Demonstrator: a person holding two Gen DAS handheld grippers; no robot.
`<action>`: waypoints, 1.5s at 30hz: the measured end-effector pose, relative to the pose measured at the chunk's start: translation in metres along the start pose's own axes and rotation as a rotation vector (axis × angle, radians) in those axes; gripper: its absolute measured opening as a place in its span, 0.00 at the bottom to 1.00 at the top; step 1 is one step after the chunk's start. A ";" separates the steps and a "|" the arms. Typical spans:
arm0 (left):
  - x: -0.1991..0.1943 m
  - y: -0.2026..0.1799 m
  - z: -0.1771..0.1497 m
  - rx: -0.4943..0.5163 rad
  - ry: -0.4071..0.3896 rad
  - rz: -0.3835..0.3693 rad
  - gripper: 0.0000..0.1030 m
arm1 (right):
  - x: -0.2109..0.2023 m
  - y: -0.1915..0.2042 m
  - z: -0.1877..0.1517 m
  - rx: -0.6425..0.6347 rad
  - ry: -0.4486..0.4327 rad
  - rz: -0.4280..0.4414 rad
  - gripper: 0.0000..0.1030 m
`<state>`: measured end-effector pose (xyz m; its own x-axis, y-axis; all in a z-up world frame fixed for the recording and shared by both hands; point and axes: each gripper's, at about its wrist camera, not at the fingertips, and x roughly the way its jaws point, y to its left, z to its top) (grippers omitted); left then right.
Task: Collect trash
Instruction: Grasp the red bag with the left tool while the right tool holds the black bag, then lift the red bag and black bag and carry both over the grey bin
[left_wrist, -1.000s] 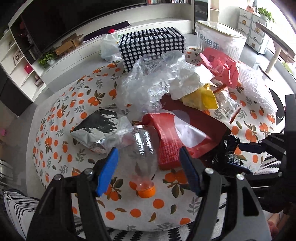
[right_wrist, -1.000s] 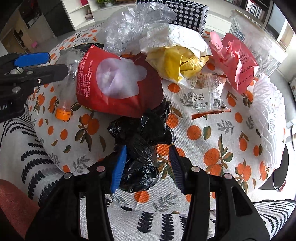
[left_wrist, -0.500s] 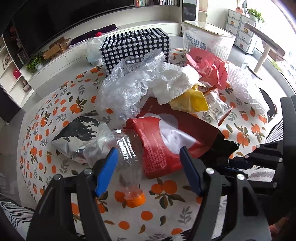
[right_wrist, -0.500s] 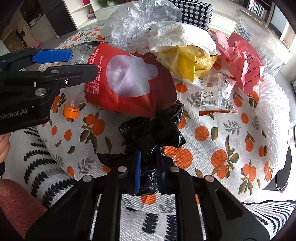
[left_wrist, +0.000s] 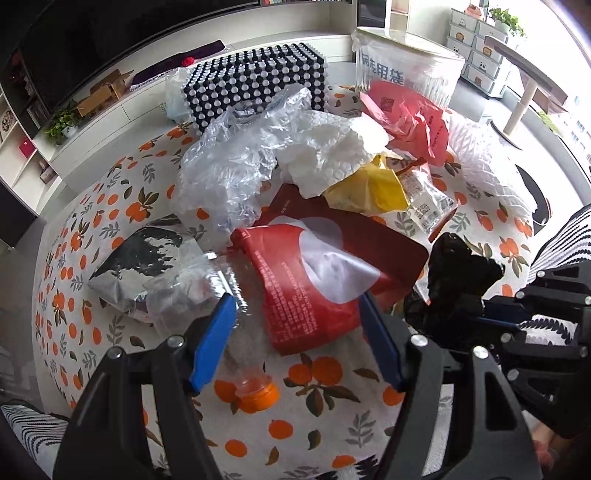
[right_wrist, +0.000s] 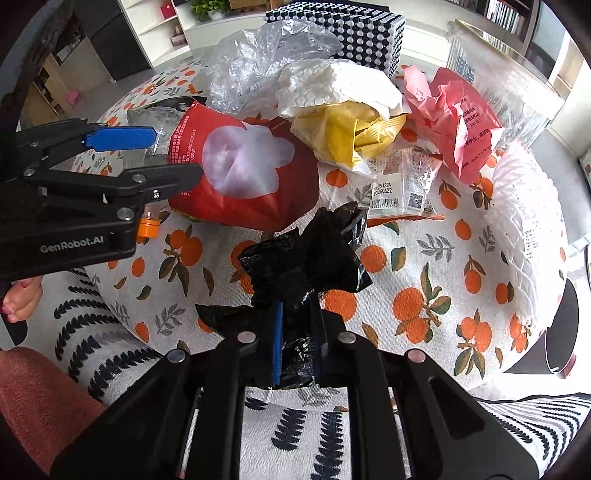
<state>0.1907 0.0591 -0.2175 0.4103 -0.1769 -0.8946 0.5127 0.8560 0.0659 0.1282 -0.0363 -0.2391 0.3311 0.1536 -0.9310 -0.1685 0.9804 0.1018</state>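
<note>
- Trash heaped on a round table (left_wrist: 110, 206) covered by a white cloth printed with oranges and leaves.
- Black plastic bag (right_wrist: 306, 266): crumpled, glossy, bunched into a wad; pinched in the right gripper (right_wrist: 295, 339), whose blue pads are pressed nearly together on its lower folds, upper part fanning out above the jaws, at the near edge of the table.
- Red pouch (left_wrist: 325, 280) with a white cloud-shaped patch and small white print: lying flat in the middle of the heap, one end curled up, overlapping the clear bottle.
- Clear plastic bottle (left_wrist: 243, 354) with an orange cap (left_wrist: 258, 393): on its side, cap toward the near edge, body partly under the red pouch and a silver foil wrapper (left_wrist: 147, 273).
- Left gripper (left_wrist: 295, 339): jaws spread wide, blue pads either side of the bottle and the pouch's near end; contact with either cannot be told.
- Behind: crinkled clear plastic film (left_wrist: 236, 158), white bubble wrap (left_wrist: 332, 151), yellow wrapper (left_wrist: 369, 190), crumpled pink bag (left_wrist: 410, 118), small clear packet with a barcode label (right_wrist: 399, 188), white foam netting (left_wrist: 487, 162).
- Black box studded with white dots (left_wrist: 255, 81) at the far edge.
</note>
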 end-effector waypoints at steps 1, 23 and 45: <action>0.002 -0.001 0.000 0.012 -0.005 0.011 0.67 | -0.003 -0.003 -0.003 0.001 -0.002 0.001 0.11; 0.018 -0.019 0.013 0.038 0.017 -0.163 0.18 | -0.013 -0.014 -0.003 0.014 -0.006 0.000 0.11; -0.071 -0.064 0.010 0.151 -0.113 -0.050 0.12 | -0.075 -0.035 -0.023 0.025 -0.104 -0.002 0.11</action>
<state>0.1367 0.0122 -0.1534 0.4597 -0.2780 -0.8434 0.6380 0.7641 0.0959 0.0873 -0.0852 -0.1806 0.4258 0.1626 -0.8901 -0.1450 0.9833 0.1102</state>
